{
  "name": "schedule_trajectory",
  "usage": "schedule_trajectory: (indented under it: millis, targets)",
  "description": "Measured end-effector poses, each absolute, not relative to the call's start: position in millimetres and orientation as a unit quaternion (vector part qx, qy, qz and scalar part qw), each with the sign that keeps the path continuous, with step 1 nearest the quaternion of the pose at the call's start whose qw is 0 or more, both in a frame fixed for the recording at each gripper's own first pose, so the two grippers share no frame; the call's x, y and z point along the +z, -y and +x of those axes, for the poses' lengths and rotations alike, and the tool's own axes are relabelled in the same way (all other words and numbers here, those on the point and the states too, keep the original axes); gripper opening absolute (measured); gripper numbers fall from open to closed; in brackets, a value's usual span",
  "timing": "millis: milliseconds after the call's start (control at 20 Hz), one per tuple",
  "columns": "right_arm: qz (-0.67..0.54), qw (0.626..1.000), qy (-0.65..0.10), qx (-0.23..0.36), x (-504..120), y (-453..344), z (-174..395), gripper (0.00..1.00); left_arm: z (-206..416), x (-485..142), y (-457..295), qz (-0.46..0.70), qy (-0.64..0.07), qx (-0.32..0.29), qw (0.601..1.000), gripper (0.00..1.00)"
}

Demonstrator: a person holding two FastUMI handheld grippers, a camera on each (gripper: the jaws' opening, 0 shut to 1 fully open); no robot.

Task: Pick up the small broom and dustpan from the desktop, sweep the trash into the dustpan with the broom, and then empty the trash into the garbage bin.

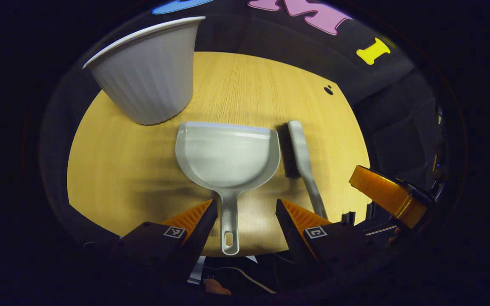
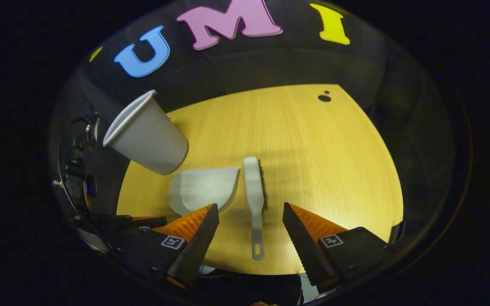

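Left gripper: jaws spread wide, pinching nothing, straddling the dustpan handle near the table's front edge.
Right gripper: jaws spread too, nothing held, one finger either side of the broom handle; in the left gripper view it shows just right of the dustpan's handle end.
Dustpan: flat on the table, handle toward the front edge, open mouth facing the far side; in the right gripper view its pan lies partly behind that gripper's finger.
Broom: lying just right of the dustpan, parallel to it, apart from it by a narrow gap; bristles on the side facing the dustpan in the left gripper view.
Bin: white, ribbed, upright, beyond the dustpan's mouth and to its left, close by but not touching.
Open room: bare wood right of the broom and beyond the dustpan's mouth.
Far edge: two small dark marks on the wood, well beyond the dustpan, to the right.
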State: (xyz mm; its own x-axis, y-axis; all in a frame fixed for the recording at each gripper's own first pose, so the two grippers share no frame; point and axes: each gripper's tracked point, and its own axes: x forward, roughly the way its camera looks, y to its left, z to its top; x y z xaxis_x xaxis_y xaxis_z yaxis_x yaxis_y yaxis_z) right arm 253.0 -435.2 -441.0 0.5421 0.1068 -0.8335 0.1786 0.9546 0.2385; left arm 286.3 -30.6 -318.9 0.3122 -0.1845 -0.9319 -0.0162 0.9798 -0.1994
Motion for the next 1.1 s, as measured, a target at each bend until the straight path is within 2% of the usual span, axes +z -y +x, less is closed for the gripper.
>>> schedule_trajectory:
  millis: [50,100,150,250,350,550,650,750,1100]
  targets:
    - [0.143,0.882,-0.448,-0.021,-423,436,262,0.87,292,-298,30,-0.083,-0.560,-0.052,0.823,0.84]
    - [0.131,0.898,-0.419,-0.026,-405,437,268,0.87,298,-278,29,-0.076,-0.535,-0.055,0.840,0.84]
    - [0.115,0.914,-0.388,-0.033,-386,440,274,0.99,305,-259,30,-0.064,-0.503,-0.059,0.860,0.84]
    - [0.098,0.947,-0.303,-0.050,-345,448,293,0.99,321,-215,32,-0.045,-0.420,-0.065,0.904,0.84]
    - [0.102,0.965,-0.239,-0.038,-317,443,303,0.98,335,-170,34,-0.041,-0.335,-0.066,0.939,0.84]
    - [0.082,0.982,-0.169,-0.012,-275,426,305,0.98,347,-93,25,-0.038,-0.173,-0.057,0.983,0.84]
    - [0.071,0.988,-0.140,-0.004,-258,421,302,0.97,347,-76,21,-0.024,-0.110,-0.052,0.992,0.83]
    - [0.076,0.991,-0.108,0.003,-236,411,306,0.98,351,-69,19,-0.014,-0.064,-0.054,0.996,0.83]
    - [0.063,0.997,-0.041,-0.013,-210,413,315,0.97,348,-68,9,-0.039,-0.045,-0.018,0.998,0.81]
